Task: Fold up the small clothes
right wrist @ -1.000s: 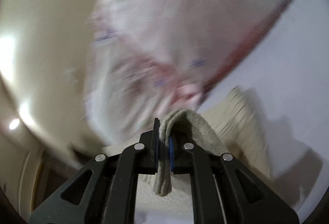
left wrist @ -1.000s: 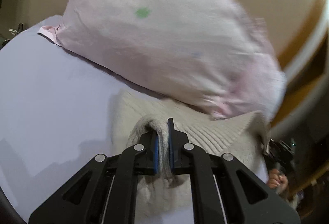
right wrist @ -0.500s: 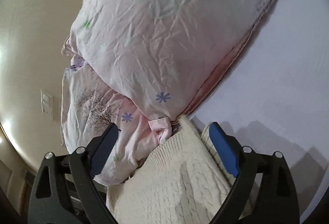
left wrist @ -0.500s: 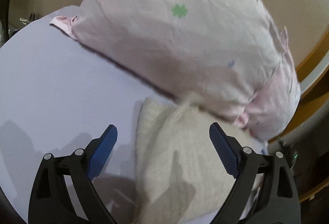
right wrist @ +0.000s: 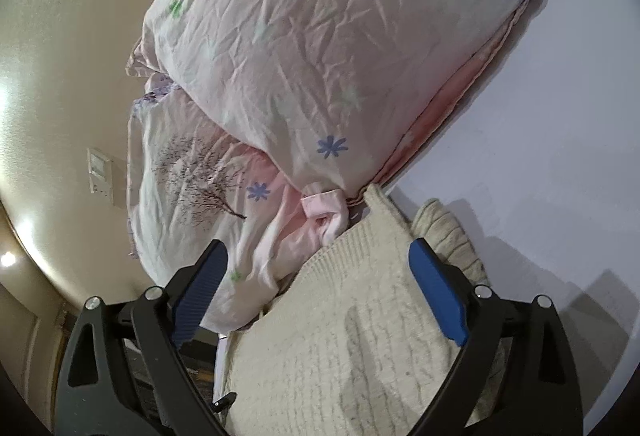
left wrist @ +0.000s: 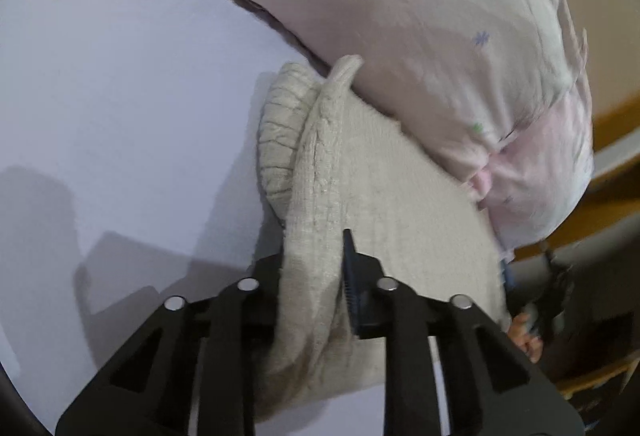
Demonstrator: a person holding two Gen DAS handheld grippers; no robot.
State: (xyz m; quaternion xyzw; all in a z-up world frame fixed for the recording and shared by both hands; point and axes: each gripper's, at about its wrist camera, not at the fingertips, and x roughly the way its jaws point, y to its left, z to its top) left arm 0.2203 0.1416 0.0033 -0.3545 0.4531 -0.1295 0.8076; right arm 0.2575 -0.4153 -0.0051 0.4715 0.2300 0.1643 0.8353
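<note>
A cream knitted sweater (left wrist: 384,196) lies folded on a lavender bed sheet (left wrist: 120,96), its far edge against a pink pillow. My left gripper (left wrist: 316,268) is shut on a thick fold of the sweater's left edge, with knit bunched between the fingers. In the right wrist view the same sweater (right wrist: 352,336) lies below my right gripper (right wrist: 316,296), which is wide open and empty above it. A ribbed cuff or hem (right wrist: 448,236) sticks out on the sweater's right side.
A large pink floral pillow (right wrist: 320,48) lies on the sheet just beyond the sweater, with a second printed pillow (right wrist: 188,180) under it. The same pillow fills the upper right of the left wrist view (left wrist: 400,16). A beige wall (right wrist: 60,96) stands behind.
Both grippers let go of the sweater half a second ago. Since then my left gripper has shut on a fold at the sweater's left edge. The right stays open.
</note>
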